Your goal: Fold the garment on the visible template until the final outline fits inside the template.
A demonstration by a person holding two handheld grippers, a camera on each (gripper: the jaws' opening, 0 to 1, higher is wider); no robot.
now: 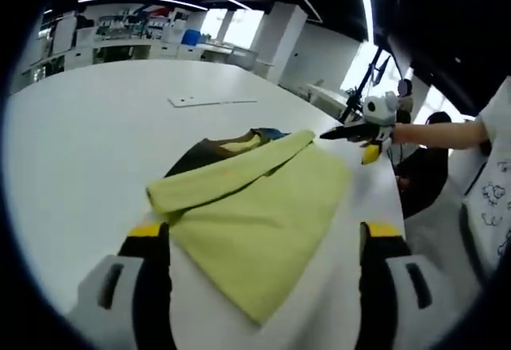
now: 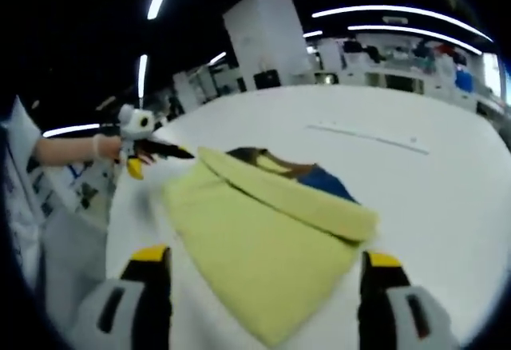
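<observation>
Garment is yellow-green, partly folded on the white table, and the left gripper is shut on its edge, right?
Not quite. The left gripper is open, its jaws spread either side of the yellow-green garment, as the left gripper view shows. It is partly folded on the white table.

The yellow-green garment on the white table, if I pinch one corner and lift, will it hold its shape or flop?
Probably flop: the yellow-green garment lies folded over itself in a soft roll along one edge, as limp cloth does. It looks thin and flat, so likely light. On the smooth white table it may slide when pushed rather than stay put.
</observation>
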